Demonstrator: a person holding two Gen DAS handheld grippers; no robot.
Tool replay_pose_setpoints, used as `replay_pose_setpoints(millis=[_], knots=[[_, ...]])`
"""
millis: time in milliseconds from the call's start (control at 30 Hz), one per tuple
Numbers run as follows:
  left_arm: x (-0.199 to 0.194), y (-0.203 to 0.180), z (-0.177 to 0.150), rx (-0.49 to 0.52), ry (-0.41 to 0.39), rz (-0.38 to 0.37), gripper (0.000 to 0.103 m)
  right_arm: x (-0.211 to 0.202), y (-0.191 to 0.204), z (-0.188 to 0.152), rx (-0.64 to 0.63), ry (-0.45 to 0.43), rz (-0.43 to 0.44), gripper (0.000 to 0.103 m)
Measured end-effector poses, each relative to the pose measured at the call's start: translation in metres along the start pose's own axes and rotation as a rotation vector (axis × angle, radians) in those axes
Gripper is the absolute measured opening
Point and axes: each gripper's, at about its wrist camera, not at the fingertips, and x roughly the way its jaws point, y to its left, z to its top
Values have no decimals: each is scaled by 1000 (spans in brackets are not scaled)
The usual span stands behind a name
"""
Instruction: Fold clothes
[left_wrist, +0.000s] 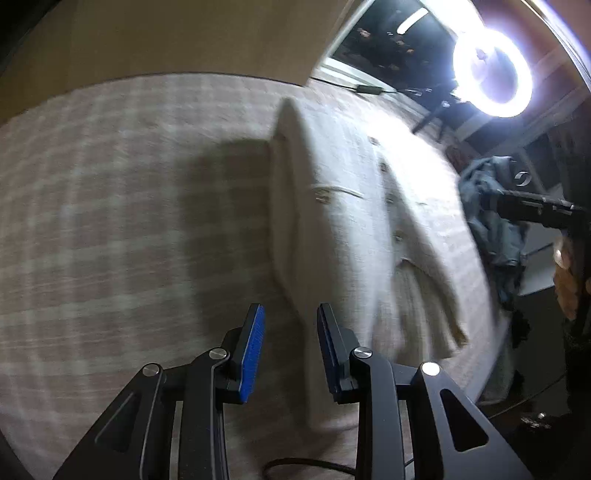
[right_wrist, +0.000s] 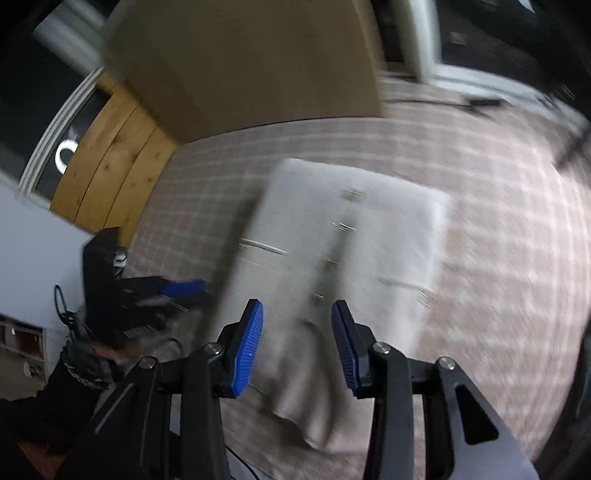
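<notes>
Two hand-held grippers: left hand-held gripper (left_wrist: 290, 349) and right hand-held gripper (right_wrist: 297, 345), each low centre of its own wrist view, both spread apart with nothing between the blue pads.
Garment: one cream buttoned shirt (left_wrist: 354, 229), also seen at (right_wrist: 332, 251), lying flat on the checked cloth (left_wrist: 129, 206) that covers the bed or bench; which of the two, cannot tell.
Shirt shape now: a long, narrow rectangle with straight side edges and the button row down its middle, so it looks folded in at the sides; a looser end hangs toward the cameras.
Long axis: runs from the bottom of each frame up and away, roughly in line with both grippers' fingers.
Direction from left gripper: shirt is ahead and slightly right; its left edge lines up just above the gap between the fingers.
Direction from right gripper: shirt is straight ahead; near end sits under and between the fingers, close but contact not clear.
Nearer arm: right looks better centred on the near end; left sits at the left edge.
Other clothes: a blue-grey garment (left_wrist: 491, 218) at right edge of the left view, off the shirt.
Blur: both views smeared, fine detail unreliable.
Stage: fits a shirt mid-fold or one just finished; cannot settle.
</notes>
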Motion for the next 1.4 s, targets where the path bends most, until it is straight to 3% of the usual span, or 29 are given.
replay_pose_setpoints(millis=[133, 333, 533, 600, 633, 733, 900, 1100, 1200, 1233, 1267, 1367, 1400], knots=[[4, -5, -11, -5, 4, -54, 27, 48, 42, 25, -75, 94, 15, 49], [7, -9, -30, -12, 12, -129, 27, 111, 53, 32, -32, 249, 14, 49], [10, -21, -35, 6, 18, -187, 27, 138, 62, 25, -156, 323, -107, 49], [7, -27, -34, 24, 14, -200, 27, 137, 60, 24, -190, 319, -100, 44], [2, -25, -33, 27, 7, -196, 27, 132, 56, 23, -194, 310, -97, 29], [-11, -12, -30, 14, -23, -157, 31, 110, 38, 24, -143, 265, -63, 14], [-4, 14, -12, -26, -20, -82, 31, 73, 8, 24, -60, 191, -6, 12], [37, -6, 5, 54, 46, -55, 31, 28, -28, 25, 40, 101, 62, 12], [48, -16, 15, 76, 48, -77, 31, 15, -39, 27, 67, 74, 80, 12], [50, -20, 18, 72, 43, -89, 23, 14, -39, 27, 71, 73, 90, 12], [53, -26, 20, 73, 52, -117, 8, 14, -39, 27, 73, 72, 97, 12], [44, -51, 27, 153, 45, -136, 8, 16, -37, 28, 69, 72, 109, 12], [37, -59, 29, 191, 37, -102, 8, 17, -37, 29, 69, 72, 114, 12]])
